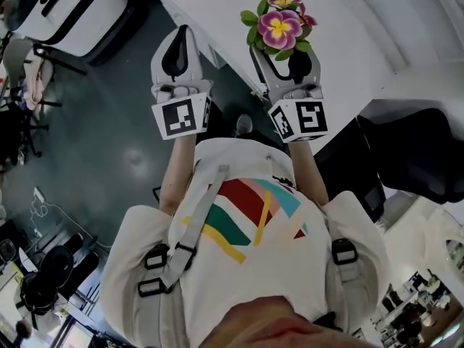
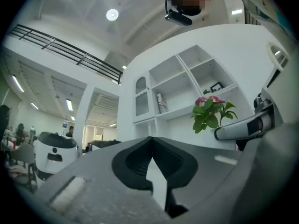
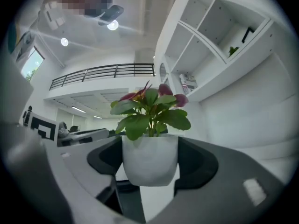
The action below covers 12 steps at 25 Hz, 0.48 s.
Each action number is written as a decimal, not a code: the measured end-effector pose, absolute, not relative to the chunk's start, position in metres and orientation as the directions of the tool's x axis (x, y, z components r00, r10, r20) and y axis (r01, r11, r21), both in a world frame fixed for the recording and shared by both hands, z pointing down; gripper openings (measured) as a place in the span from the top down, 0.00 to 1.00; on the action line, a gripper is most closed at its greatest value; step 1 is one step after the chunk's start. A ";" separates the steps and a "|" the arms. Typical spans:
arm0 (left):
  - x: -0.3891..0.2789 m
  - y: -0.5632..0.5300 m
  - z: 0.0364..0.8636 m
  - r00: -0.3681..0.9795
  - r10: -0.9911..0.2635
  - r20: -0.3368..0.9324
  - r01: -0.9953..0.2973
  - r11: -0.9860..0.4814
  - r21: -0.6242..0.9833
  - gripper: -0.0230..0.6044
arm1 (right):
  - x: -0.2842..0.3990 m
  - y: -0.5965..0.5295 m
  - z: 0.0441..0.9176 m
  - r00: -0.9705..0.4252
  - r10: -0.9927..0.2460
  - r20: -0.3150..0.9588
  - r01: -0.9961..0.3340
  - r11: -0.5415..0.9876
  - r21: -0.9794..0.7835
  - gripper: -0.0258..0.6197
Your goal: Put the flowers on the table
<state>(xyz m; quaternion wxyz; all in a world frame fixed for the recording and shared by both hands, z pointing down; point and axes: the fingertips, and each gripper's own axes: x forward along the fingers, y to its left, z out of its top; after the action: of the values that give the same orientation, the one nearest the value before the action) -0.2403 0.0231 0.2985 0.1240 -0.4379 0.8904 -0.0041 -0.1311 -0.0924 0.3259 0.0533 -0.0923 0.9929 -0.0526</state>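
R gripper (image 3: 150,171) jaws clamp white flowerpot (image 3: 149,153) between them; L gripper (image 2: 150,143) jaws shut, empty.

In the head view the right gripper (image 1: 288,58) hides the white pot (image 3: 149,158) beneath the flowers (image 1: 280,26)

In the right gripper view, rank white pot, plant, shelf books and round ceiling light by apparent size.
1. plant and white pot, about alike, both near the camera.
2. shelf books.
3. round ceiling light.
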 end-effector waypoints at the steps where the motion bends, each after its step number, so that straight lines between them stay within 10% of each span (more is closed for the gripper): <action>1: -0.235 0.006 0.299 -0.552 -0.806 -0.213 -0.803 0.583 -0.125 0.96 | -0.124 -0.104 0.327 -0.969 -0.227 -0.097 -0.215 0.969 -0.120 0.46; 12: -0.190 -0.153 0.294 -0.146 -0.961 -0.236 -0.976 0.179 -0.124 0.96 | -0.037 -0.213 0.333 -0.761 -0.645 -0.074 -0.639 0.764 -0.088 0.46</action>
<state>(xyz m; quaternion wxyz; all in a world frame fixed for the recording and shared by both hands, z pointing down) -0.1903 -0.1529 0.2941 0.1314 -0.6401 0.7564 0.0292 -0.0369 -0.2134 0.3332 0.0497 -0.3422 0.9379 -0.0287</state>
